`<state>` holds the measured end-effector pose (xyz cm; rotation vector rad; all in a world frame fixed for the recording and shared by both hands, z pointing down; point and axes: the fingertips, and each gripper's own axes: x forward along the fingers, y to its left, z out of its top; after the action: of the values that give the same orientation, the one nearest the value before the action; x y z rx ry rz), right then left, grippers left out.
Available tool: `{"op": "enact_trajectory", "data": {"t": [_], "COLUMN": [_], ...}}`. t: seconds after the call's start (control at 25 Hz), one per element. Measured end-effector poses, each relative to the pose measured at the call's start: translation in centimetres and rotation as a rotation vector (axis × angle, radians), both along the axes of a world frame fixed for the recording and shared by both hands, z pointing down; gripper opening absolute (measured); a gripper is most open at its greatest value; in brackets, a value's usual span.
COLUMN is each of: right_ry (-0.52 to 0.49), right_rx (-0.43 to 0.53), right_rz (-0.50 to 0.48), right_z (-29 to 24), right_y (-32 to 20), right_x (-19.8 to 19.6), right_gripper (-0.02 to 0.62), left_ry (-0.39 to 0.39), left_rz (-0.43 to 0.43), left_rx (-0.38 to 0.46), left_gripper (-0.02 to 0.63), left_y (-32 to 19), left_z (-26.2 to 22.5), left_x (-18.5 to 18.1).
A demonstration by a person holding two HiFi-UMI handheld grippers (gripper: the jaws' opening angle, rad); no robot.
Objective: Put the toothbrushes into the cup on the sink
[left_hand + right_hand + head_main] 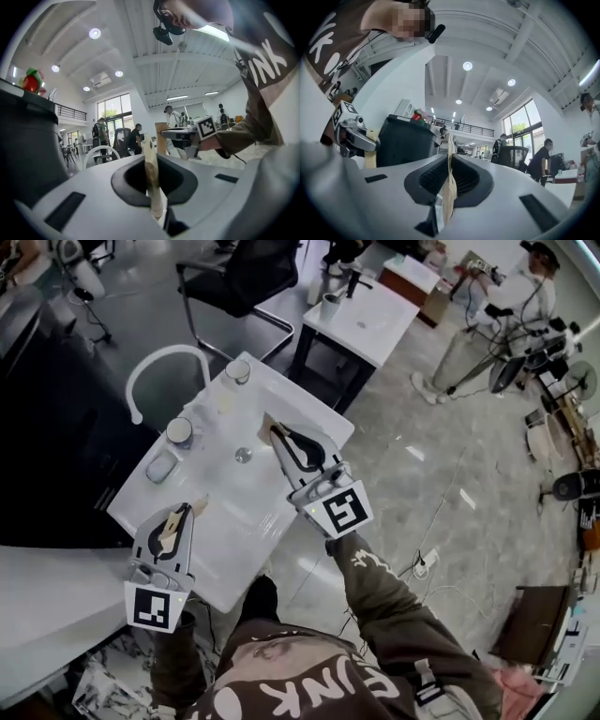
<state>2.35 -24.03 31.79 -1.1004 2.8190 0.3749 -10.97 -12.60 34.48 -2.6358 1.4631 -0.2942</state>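
Both grippers loaded. My left gripper (177, 514) is clamped on a tan toothbrush (151, 180), which stands up thin and straight between the jaws in the left gripper view. My right gripper (281, 435) is also closed on a second toothbrush (449, 185), pinched edge-on between the ribbed pads.

In the head view, the left gripper sits over the near-left corner of the white table (225, 563). The right gripper is over the sink basin, just right of the drain (244, 455), with the tip pointing toward the far side.

There are two cups on the table: the far cup (237, 370) at the back edge and the left cup (179, 431) at the left edge, with a soap dish (161, 465) just beside it. Both toothbrushes are well apart from either cup and neither is in one yet
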Motion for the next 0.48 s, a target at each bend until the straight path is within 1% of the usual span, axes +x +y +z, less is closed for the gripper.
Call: {"op": "enact_trajectory", "data": {"t": [0.16, 0.28, 0.4, 0.48], "right_ry": [0.004, 0.009, 0.017, 0.026], "right_rx": [0.032, 0.030, 0.017, -0.007], "right_rz": [0.002, 0.008, 0.013, 0.011], "right_z": [0.6, 2.8, 5.3, 6.9], "right_y": [-10.6, -17.2, -22.5, -25.0], "right_x": [-2.6, -4.7, -6.3, -7.1], "right_gripper": [0.034, 0.034, 0.034, 0.034], "left_ry": [0.006, -0.012, -0.028, -0.050], "left_rz": [-0.022, -0.039, -0.046, -0.044], "left_rx": [-0.039, -0.055, -0.074, -0.084], "left_gripper": [0.011, 0.012, 0.012, 0.011], "left_y": [-4.6, -6.7, -8.0, -8.5], "left_z": [1.9, 3.4, 4.8, 5.6], "left_x": [-1.6, -3.1, -4.0, -4.4]}}
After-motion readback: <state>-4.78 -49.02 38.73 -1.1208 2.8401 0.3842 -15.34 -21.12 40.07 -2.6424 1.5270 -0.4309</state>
